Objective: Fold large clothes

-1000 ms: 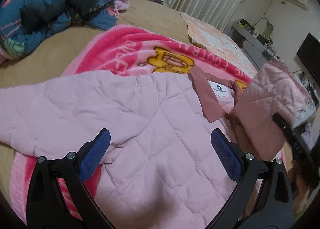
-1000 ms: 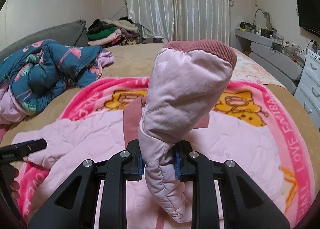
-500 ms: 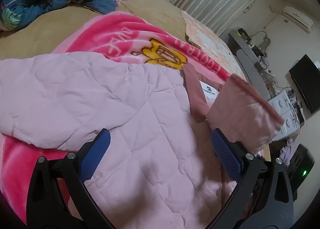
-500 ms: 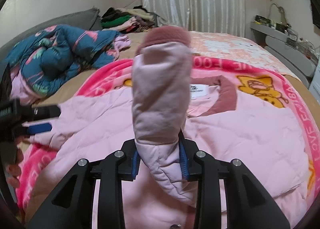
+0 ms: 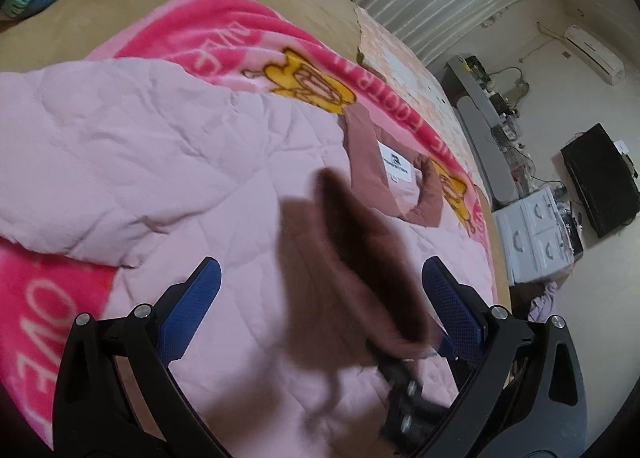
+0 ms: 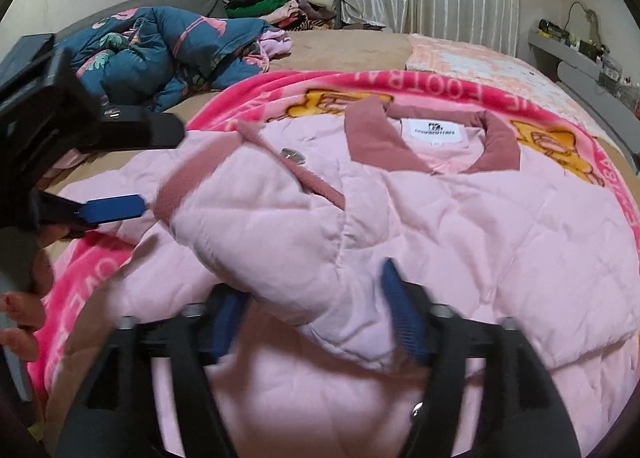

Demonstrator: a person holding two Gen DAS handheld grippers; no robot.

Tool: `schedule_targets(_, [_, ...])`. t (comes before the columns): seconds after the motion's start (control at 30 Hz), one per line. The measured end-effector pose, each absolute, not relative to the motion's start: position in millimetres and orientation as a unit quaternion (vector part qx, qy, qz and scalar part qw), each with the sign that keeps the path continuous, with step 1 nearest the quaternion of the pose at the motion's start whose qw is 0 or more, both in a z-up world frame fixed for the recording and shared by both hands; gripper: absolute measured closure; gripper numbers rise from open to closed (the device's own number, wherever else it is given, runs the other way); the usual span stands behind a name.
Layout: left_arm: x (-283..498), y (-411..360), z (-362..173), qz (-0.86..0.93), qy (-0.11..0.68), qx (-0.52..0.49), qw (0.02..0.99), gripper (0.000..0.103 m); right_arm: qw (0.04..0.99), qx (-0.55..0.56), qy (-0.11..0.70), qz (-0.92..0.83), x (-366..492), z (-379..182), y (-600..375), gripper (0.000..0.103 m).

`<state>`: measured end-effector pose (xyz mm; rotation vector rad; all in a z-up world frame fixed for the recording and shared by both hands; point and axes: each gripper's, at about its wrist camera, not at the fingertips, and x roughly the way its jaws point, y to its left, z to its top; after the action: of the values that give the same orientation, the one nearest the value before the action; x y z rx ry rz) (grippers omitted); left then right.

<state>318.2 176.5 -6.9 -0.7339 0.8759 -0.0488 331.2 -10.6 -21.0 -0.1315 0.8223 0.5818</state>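
Right wrist view: pink jacket spread flat on pink blanket, collar at far side, white label inside it.
Sleeve: folded across jacket front, dusty-rose cuff toward left; sleeve bulk lying between blue pads of right gripper.
Right gripper jaws: opening, sleeve between them, pads looking clear of the cloth, though blurred.
Left wrist view: left gripper above jacket, jaws wide apart, nothing clamped; blurred cuff between pads, not touched.
Left gripper in right view: at left edge, pad tip just beside cuff.
Edges: blanket rim showing past jacket on far, left and right sides; tan bed bare beyond blanket.
Far left: blue floral quilt, bunched, well apart from jacket.
Counts: one jacket, one blanket, one quilt, two grippers.
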Motion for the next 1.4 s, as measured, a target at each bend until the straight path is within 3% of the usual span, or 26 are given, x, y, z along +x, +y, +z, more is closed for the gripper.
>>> schedule_targets(0.43, [327,129,-58,-0.064,0.469,-0.329,0.817,0.012,0.898,-0.055,0.385,0.205,300,-1,-121,0.027])
schedule_targets(0.47, [326,126,-58,-0.061,0.468,-0.317,0.823,0.016,0.901,-0.049,0.384,0.193,300,1,-133,0.029])
schedule_targets(0.53, [325,116,-56,-0.055,0.465,-0.288,0.835,0.045,0.905,-0.038,0.386,0.174,301,1,-155,0.031])
schedule_targets(0.6, [323,111,-55,-0.054,0.462,-0.277,0.841,0.049,0.909,-0.029,0.387,0.151,303,2,-177,0.032])
schedule_targets(0.67, [322,106,-50,-0.063,0.454,-0.260,0.850,0.062,0.912,-0.022,0.387,0.132,303,3,-196,0.034])
schedule_targets(0.73, [319,102,-40,-0.057,0.436,-0.233,0.867,0.082,0.915,-0.012,0.385,0.116,303,3,-211,0.034])
schedule_targets(0.8, [319,104,-29,-0.064,0.415,-0.230,0.878,0.088,0.917,-0.001,0.385,0.101,305,4,-226,0.034])
schedule_targets(1.07, [320,120,21,-0.047,0.338,-0.188,0.921,0.091,0.924,-0.006,0.371,0.093,324,17,-236,0.034])
schedule_targets(1.4, [342,133,-33,-0.013,0.414,-0.183,0.891,0.091,0.916,-0.011,0.383,0.118,372,12,-206,0.034])
